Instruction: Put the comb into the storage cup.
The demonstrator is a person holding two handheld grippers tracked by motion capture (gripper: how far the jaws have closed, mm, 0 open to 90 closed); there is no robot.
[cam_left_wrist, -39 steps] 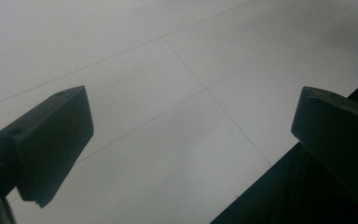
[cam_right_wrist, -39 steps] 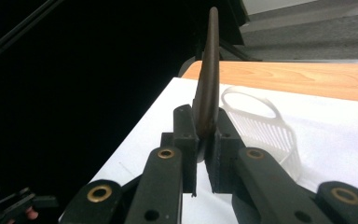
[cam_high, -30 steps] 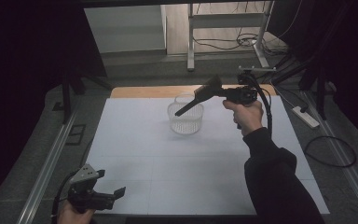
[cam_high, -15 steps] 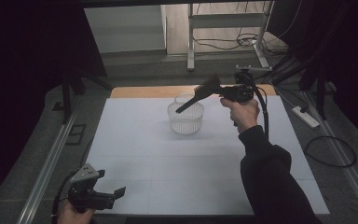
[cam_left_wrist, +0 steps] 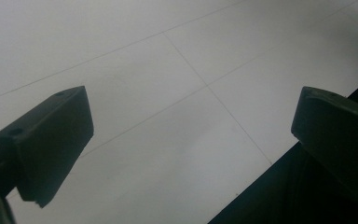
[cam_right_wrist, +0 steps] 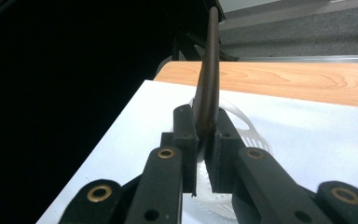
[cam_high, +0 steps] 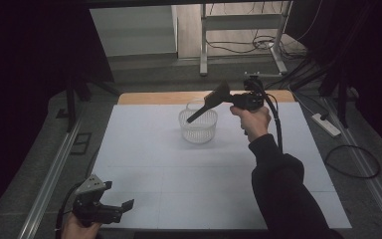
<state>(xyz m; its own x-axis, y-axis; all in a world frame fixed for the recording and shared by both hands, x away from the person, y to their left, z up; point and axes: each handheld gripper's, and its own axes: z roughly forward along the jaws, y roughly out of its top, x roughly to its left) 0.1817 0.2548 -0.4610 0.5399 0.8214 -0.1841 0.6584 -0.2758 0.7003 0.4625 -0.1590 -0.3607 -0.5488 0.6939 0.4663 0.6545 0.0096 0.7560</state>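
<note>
My right gripper [cam_high: 220,96] is shut on a dark, flat spatula-like utensil [cam_high: 198,113], held in the air at the far side of the table. The utensil's thin end slants down-left over a white perforated basket [cam_high: 198,130]. In the right gripper view the utensil [cam_right_wrist: 208,70] stands edge-on between the pads of my right gripper [cam_right_wrist: 203,135], with the basket [cam_right_wrist: 254,135] behind the jaws. My left gripper [cam_high: 119,196] hovers at the table's front left corner, held by a hand. Its jaws stand wide open with nothing between them, and the left gripper [cam_left_wrist: 191,126] shows over bare white table surface.
A white sheet [cam_high: 189,169] covers the table, with a wooden strip [cam_high: 154,97] along the far edge. Metal rails [cam_high: 54,169] run down both sides. A power strip [cam_high: 326,124] and cables lie on the floor at the right. The table's front edge [cam_left_wrist: 261,177] is close to the left jaws.
My right hand has shifted a little to the left and down with the utensil, still over the basket. The left gripper has stayed put.
</note>
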